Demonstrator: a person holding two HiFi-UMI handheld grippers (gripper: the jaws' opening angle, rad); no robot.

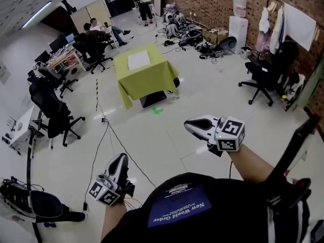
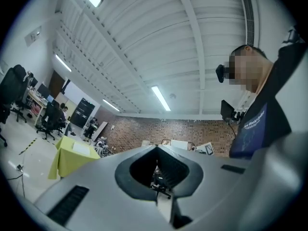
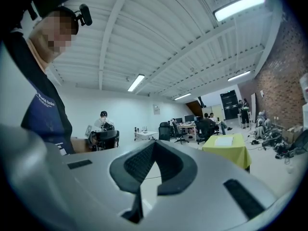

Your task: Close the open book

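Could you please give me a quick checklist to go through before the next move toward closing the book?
1. Book within reach: not ok. The book lies on the green-clothed table, well across the floor from both grippers.
2. Left gripper free: ok. Jaws shut, nothing between them.
3. Right gripper free: ok. Jaws shut, nothing between them.
4. Way to the table: ok, but mind the black cable lying on the floor to the left.
5. Book's state: cannot tell. It shows only as a flat white patch from here.
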